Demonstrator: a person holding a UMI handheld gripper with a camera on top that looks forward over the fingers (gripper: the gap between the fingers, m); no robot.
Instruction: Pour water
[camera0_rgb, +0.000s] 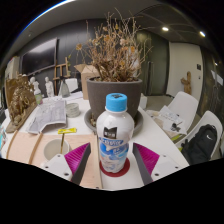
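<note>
Bottle: water bottle (115, 140), blue cap, white-and-blue label, upright, between the 2 fingers, base on a round reddish coaster (112, 178) on the bench (40, 152).
Claw: claw (114, 165) at 6 o'clock of the view, dark fingers with magenta pads (77, 160) flank the bottle left and right; cannot tell whether the pads press on it or leave a gap.
Planter: big grey pot (111, 97) with dried brown plant (113, 52), just beyond the bottle at 12 o'clock.
Papers: loose printed sheets (44, 115) at 10 o'clock of the bottle, yellow item (67, 131) near them.
Bench right side: white clutter (175, 118) at 2 o'clock, details unclear.
Background: dark room, ceiling lights (165, 28), white chair (203, 135) at 3 o'clock.
</note>
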